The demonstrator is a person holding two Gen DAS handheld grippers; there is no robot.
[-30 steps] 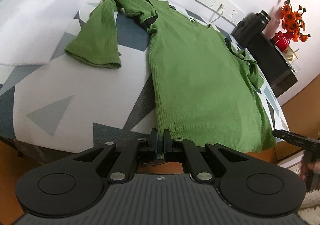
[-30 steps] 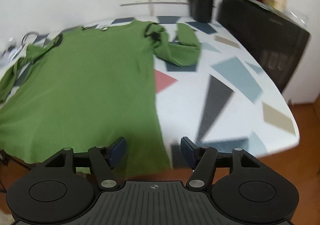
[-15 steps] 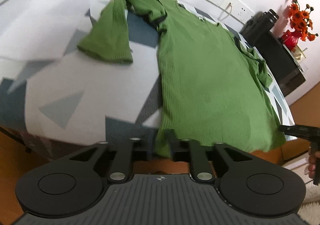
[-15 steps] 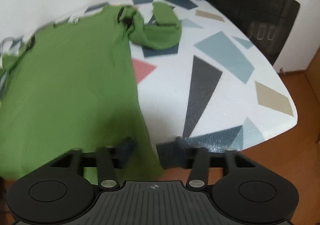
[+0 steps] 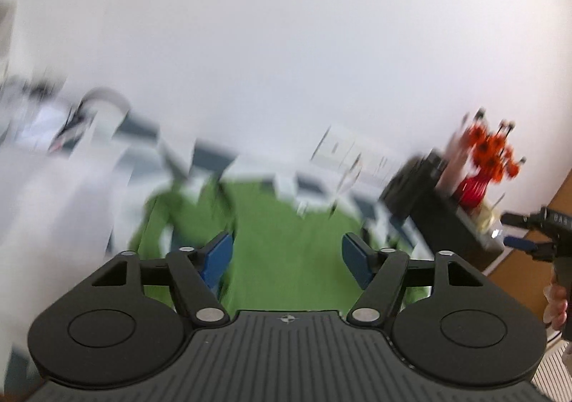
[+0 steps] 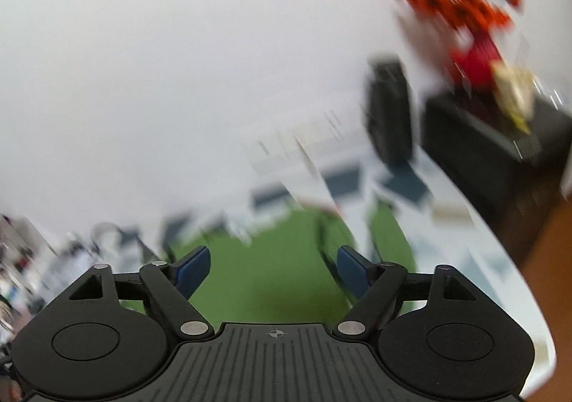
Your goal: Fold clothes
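Observation:
A green long-sleeved top (image 5: 289, 244) lies spread on the patterned table, blurred in both wrist views (image 6: 271, 259). My left gripper (image 5: 287, 251) hangs above its near part, jaws opening, blue pads wide apart with nothing pressed between them. My right gripper (image 6: 273, 268) is likewise raised over the top, jaws opening and nothing gripped. The right gripper (image 5: 532, 234) also shows at the right edge of the left wrist view, in a hand.
The table (image 6: 500, 259) has a white cloth with grey and blue shapes. A black bottle (image 6: 388, 112) stands by the wall sockets. A black cabinet (image 6: 500, 151) with a red vase of orange flowers (image 6: 472, 26) stands to the right. Clutter lies far left (image 5: 64, 123).
Both grippers rose sharply and tipped up toward the wall. The left gripper, shut on the top's hem a second ago, has let go; both sets of jaws now stand wide.

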